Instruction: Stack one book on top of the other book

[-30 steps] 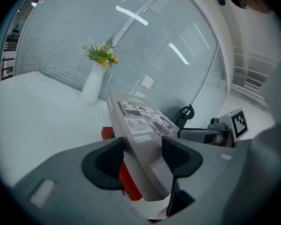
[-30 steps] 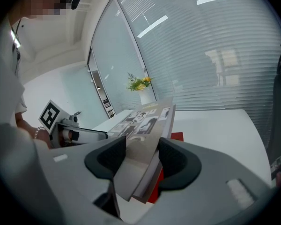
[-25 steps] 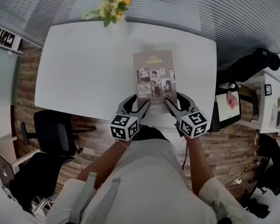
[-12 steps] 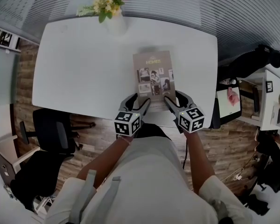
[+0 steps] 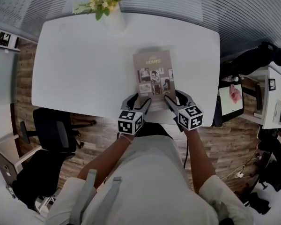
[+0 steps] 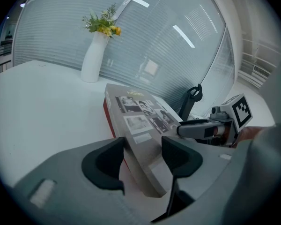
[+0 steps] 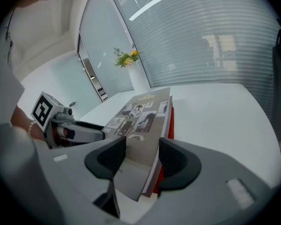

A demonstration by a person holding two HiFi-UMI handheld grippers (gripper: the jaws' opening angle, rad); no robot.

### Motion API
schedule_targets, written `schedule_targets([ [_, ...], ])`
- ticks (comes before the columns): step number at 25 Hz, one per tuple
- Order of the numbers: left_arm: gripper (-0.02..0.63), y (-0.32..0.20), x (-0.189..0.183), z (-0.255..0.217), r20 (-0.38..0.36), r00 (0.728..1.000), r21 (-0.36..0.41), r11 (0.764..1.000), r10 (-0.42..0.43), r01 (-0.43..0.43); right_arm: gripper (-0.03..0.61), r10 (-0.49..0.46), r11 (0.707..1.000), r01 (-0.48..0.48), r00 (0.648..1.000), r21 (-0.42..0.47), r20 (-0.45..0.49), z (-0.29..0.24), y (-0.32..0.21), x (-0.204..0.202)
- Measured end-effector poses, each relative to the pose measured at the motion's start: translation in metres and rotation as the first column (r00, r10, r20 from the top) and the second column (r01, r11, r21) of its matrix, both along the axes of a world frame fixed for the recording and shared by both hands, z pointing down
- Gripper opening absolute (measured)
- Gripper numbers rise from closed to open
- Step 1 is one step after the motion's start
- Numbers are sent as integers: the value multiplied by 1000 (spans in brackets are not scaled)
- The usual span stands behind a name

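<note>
A beige book (image 5: pixel 153 74) with photos on its cover is over the near middle of the white table (image 5: pixel 84 64). My left gripper (image 5: pixel 141 103) is shut on its near left corner and my right gripper (image 5: pixel 171 102) is shut on its near right corner. In the left gripper view the beige book (image 6: pixel 136 121) runs tilted between the jaws of the left gripper (image 6: pixel 143 156), with a red book (image 6: pixel 108 118) lying under it on the table. The right gripper view shows the same: the beige book (image 7: pixel 143 118) is between the jaws of the right gripper (image 7: pixel 142 156), and the red book's (image 7: pixel 170 118) edge shows just below.
A white vase of yellow flowers (image 5: pixel 113 18) stands at the table's far edge. A black office chair (image 5: pixel 54 135) is on the wooden floor at the left. A screen (image 5: pixel 229 100) and another desk (image 5: pixel 271 97) are to the right of the table.
Both grippers have come down together with the beige book, bringing it closer to the red book and the table.
</note>
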State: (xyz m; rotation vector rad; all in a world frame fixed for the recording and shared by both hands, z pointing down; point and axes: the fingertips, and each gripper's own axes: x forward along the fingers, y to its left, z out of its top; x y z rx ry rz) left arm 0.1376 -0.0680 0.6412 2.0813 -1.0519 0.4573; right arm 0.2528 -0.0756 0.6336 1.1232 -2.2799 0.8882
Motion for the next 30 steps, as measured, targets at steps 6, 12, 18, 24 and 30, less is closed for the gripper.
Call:
schedule_targets([
  [6,256,-2,1,2,18,999,11,999,31,-31,212,16,1000,-16,1000,-14,2,7,0,3],
  [12,256,-2,-1,0,29,999,13,999,42,-42,243,25,1000,-25,998,-4,-52,6,-1,7],
  [18,255,-17,-13,-21,23,1000,76,997,15,-17,234,37,997,-30,995,71,-94,-16,-8,10],
  [24,243,-27,-25,-45,1,1000,137,991,7,-7,200,40,985,-24,995,170,-88,-54,-15,2],
  [30,183,-38,-35,-91,-21,1000,251,968,21,-15,162,40,956,-8,994,294,-100,-106,-25,-9],
])
